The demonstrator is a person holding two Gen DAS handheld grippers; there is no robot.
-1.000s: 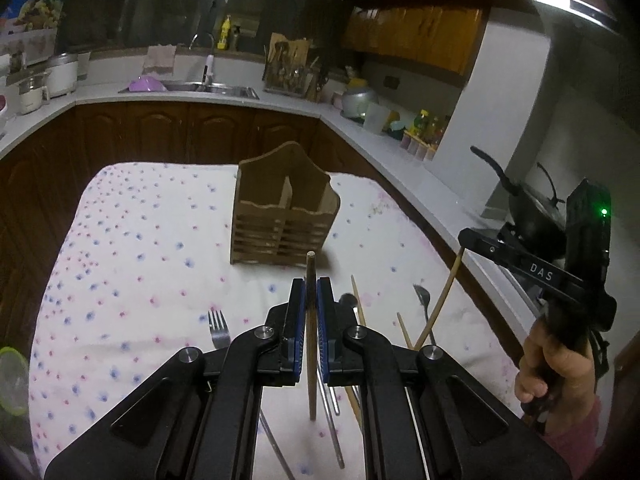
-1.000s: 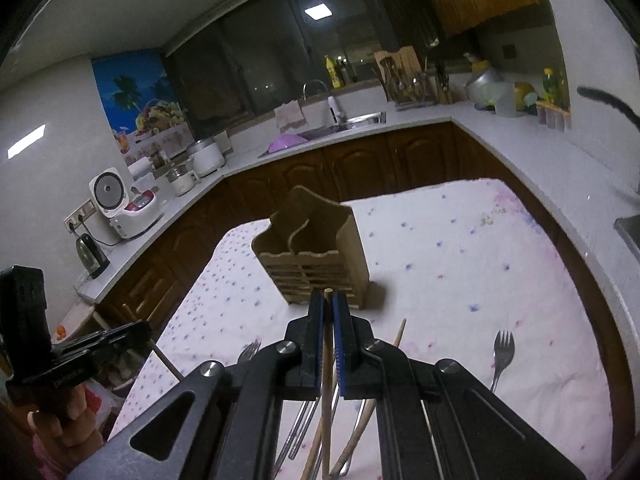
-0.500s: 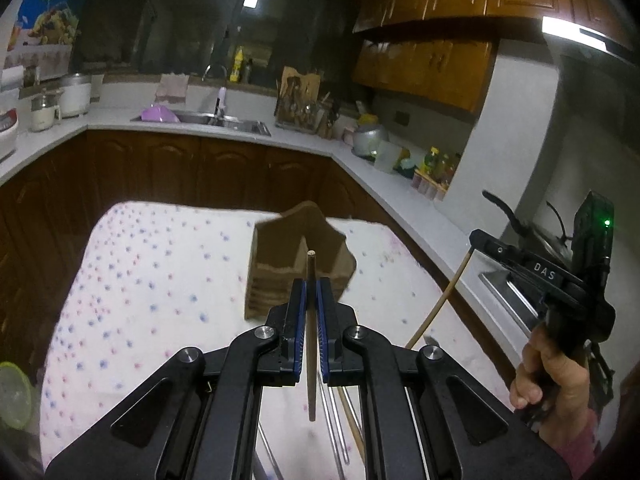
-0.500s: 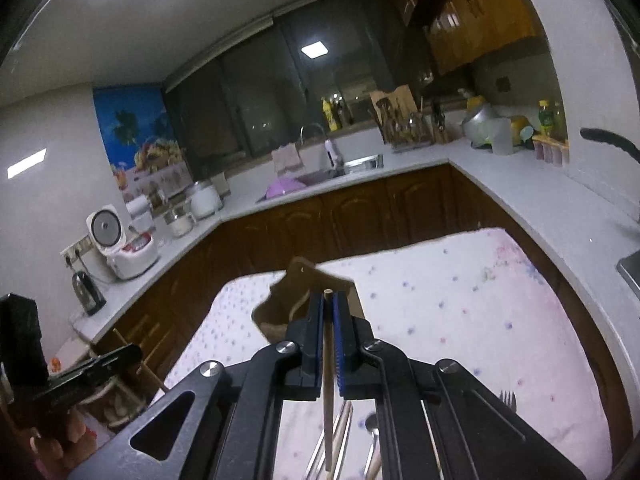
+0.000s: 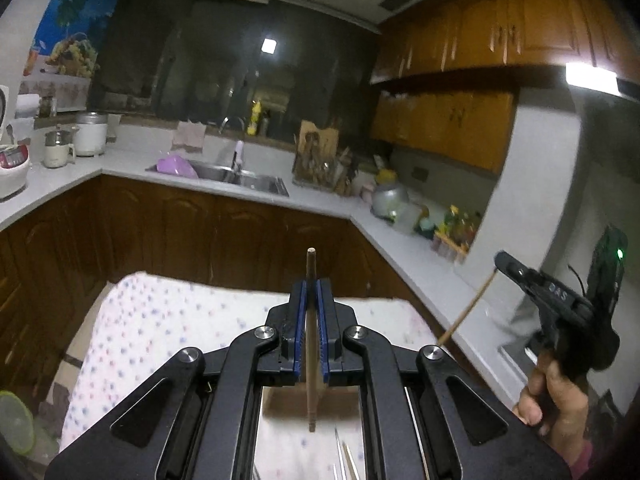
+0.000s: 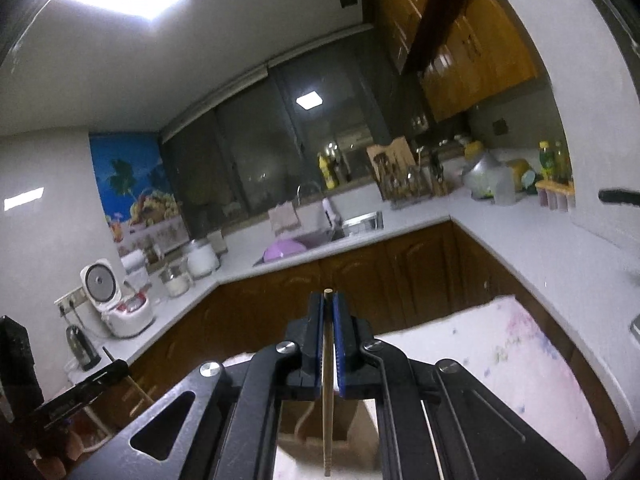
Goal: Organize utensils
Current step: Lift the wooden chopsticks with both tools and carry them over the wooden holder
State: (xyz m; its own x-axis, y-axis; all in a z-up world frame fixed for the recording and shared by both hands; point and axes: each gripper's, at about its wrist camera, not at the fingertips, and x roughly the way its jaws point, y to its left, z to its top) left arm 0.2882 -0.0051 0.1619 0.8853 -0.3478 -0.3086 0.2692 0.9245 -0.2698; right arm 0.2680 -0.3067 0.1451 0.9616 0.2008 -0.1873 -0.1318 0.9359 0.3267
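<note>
Each gripper clamped on one chopstick

The left gripper [image 5: 311,292] pinches a wooden chopstick [image 5: 310,344] upright between its blue pads; the right gripper [image 6: 328,304] likewise grips a second chopstick [image 6: 327,400], the wooden holder [image 6: 316,424] below both, on the spotted worktop [image 5: 160,320].

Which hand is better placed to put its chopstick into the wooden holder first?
Neither clearly. The left gripper and right gripper each clamp an upright chopstick, with the wooden holder just below both.
</note>
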